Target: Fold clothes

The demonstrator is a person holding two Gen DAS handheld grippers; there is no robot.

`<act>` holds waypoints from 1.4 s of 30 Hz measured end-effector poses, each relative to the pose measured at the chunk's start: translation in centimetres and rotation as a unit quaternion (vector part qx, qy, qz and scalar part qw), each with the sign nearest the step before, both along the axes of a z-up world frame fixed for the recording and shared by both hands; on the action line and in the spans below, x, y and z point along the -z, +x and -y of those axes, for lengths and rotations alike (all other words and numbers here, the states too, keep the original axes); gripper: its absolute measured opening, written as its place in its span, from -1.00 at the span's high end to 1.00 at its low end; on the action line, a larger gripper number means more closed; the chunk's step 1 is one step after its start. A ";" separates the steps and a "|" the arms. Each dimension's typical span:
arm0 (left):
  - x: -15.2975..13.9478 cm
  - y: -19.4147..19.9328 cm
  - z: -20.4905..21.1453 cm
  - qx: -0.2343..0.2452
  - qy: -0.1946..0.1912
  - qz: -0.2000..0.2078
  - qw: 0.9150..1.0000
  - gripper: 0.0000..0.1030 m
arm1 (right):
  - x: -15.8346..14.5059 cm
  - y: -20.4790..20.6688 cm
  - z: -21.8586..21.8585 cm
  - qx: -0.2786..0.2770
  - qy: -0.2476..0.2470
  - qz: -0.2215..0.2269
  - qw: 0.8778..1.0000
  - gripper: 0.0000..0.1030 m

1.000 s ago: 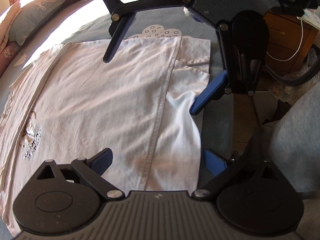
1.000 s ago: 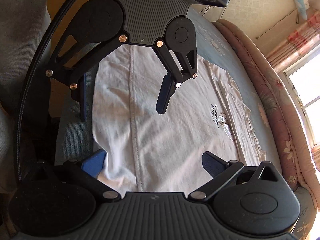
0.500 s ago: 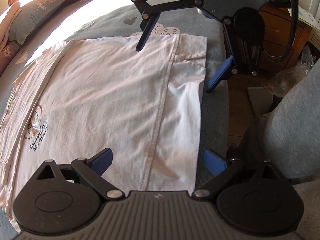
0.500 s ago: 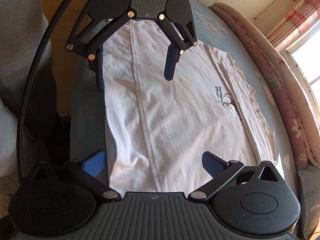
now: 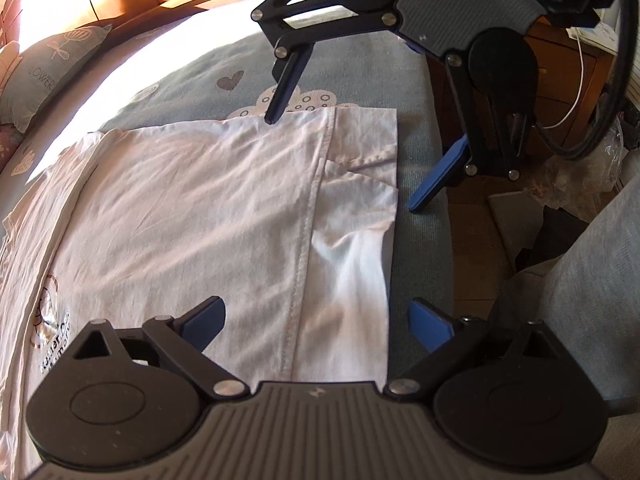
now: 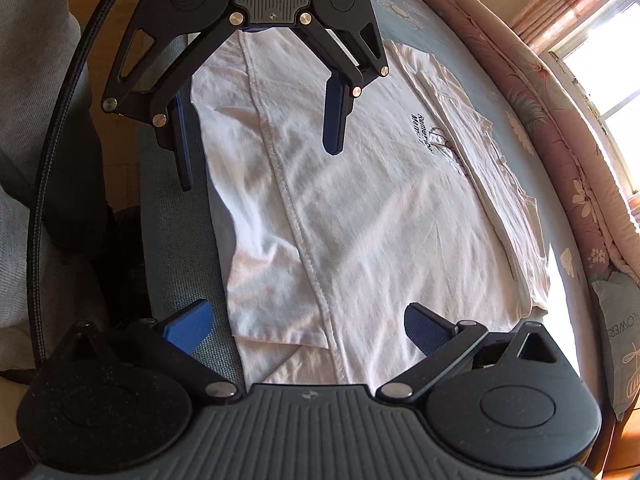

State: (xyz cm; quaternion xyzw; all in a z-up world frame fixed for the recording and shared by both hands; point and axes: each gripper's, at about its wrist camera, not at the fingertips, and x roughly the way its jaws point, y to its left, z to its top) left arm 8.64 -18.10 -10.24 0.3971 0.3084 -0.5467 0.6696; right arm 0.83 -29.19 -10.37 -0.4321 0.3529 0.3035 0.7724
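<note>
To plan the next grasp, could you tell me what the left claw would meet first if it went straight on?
Most likely the white T-shirt spread on the bed: its near hem strip lies between the open left claw fingers. The right claw sits farther along; depth is uncertain.

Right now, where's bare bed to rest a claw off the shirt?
Bare bedspread lies beyond the white shirt, bordered by the pillow and headboard. A narrow strip separates shirt hem from bed edge. Crowded there: right claw hovers over it.

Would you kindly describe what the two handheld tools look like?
Both match: the left tool and right tool have ribbed grey bodies, black linkage arms with round pivot discs and silver rivets, and blue finger pads. A braided black cable trails from one. The person wears grey sleeves.
</note>
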 end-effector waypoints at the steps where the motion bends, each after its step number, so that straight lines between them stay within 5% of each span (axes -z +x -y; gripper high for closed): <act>1: 0.2 0.0 0.4 0.003 -0.002 0.002 1.000 -0.90 | 0.0 0.0 0.1 0.005 -0.002 0.002 1.000 -1.00; 10: 0.8 0.5 4.1 0.006 -0.033 0.006 0.999 -0.94 | -0.3 0.0 1.4 0.032 -0.018 0.011 0.999 -1.00; 21: -0.4 2.4 3.0 -0.028 -0.046 0.005 0.999 -0.94 | 0.3 -0.4 1.0 0.029 -0.004 0.019 0.999 -1.00; 30: -1.0 2.9 2.3 -0.031 -0.052 -0.029 0.998 -0.92 | 0.5 -0.1 0.0 0.028 -0.049 0.105 0.993 -1.00; 36: 0.3 2.1 2.2 -0.026 -0.019 0.002 0.999 -0.92 | -0.8 0.1 -0.1 0.037 -0.057 0.159 0.985 -1.00; 42: -0.2 2.4 1.6 -0.050 -0.030 0.016 0.998 -0.92 | -1.6 -0.1 0.2 0.041 -0.030 0.150 0.987 -1.00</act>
